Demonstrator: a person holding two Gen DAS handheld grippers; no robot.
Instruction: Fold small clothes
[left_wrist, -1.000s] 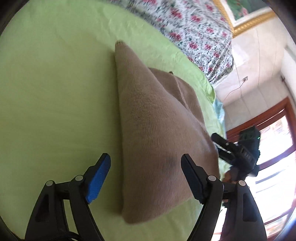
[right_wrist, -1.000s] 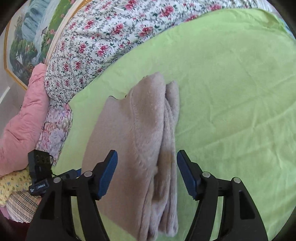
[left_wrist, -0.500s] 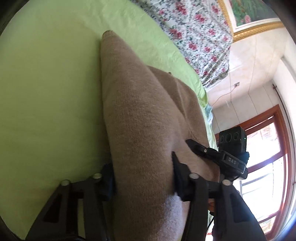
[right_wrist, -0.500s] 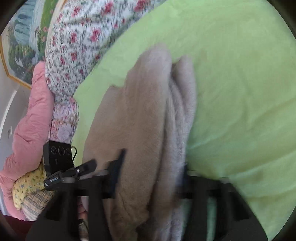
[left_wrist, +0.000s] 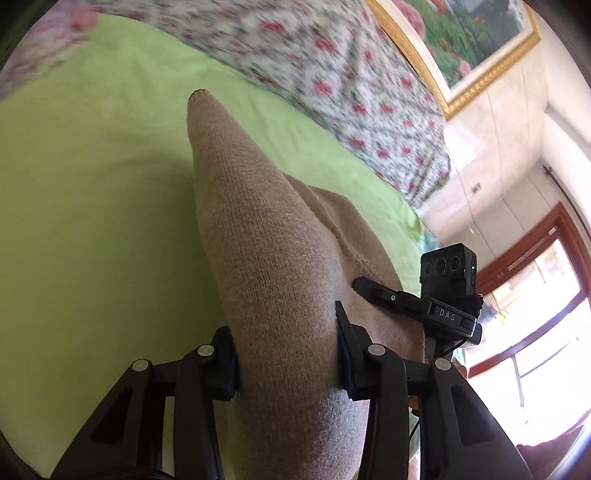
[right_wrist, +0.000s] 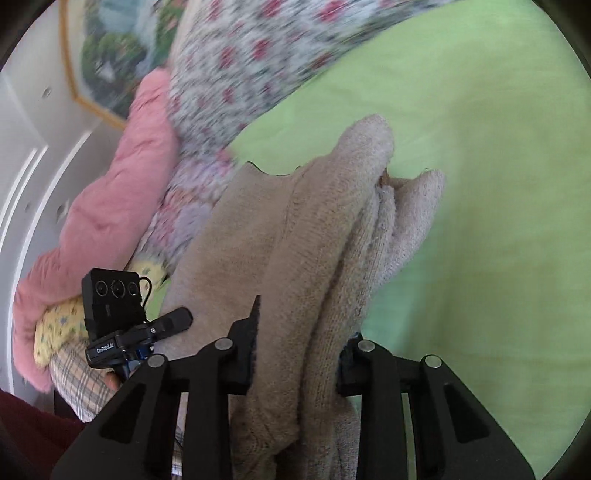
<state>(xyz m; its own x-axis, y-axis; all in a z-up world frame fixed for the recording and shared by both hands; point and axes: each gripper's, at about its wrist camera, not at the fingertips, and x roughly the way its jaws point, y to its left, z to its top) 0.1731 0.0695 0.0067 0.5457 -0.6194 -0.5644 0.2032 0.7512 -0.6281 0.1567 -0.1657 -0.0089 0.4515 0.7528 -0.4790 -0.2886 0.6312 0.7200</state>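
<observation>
A folded beige knitted sweater (left_wrist: 258, 221) lies across the green bed sheet (left_wrist: 92, 184), and both grippers hold it at one end. My left gripper (left_wrist: 284, 332) has its jaws closing, its pads pressed into a thick folded edge of the knit. In the right wrist view the sweater (right_wrist: 314, 206) shows several bunched layers, and my right gripper (right_wrist: 303, 325), jaws also closing, pinches them. The knit hides the pads on both grippers. Each gripper shows in the other's view: the right gripper (left_wrist: 373, 290) beside the sweater's right edge, the left gripper (right_wrist: 173, 319) at its left edge.
A floral quilt (left_wrist: 332, 74) is heaped along the far side of the bed. A pink padded cover (right_wrist: 110, 203) and patterned bedding (right_wrist: 62, 325) lie at the left. A gold-framed painting (left_wrist: 461, 37) hangs on the wall, and a wood-framed window (left_wrist: 535, 314) is at the right. Green sheet (right_wrist: 480, 184) stretches to the right.
Both grippers stood open over the sweater's near end, then moved in and closed on its folded edges. The views have since swung, and the sweater's end is now raised off the sheet.
</observation>
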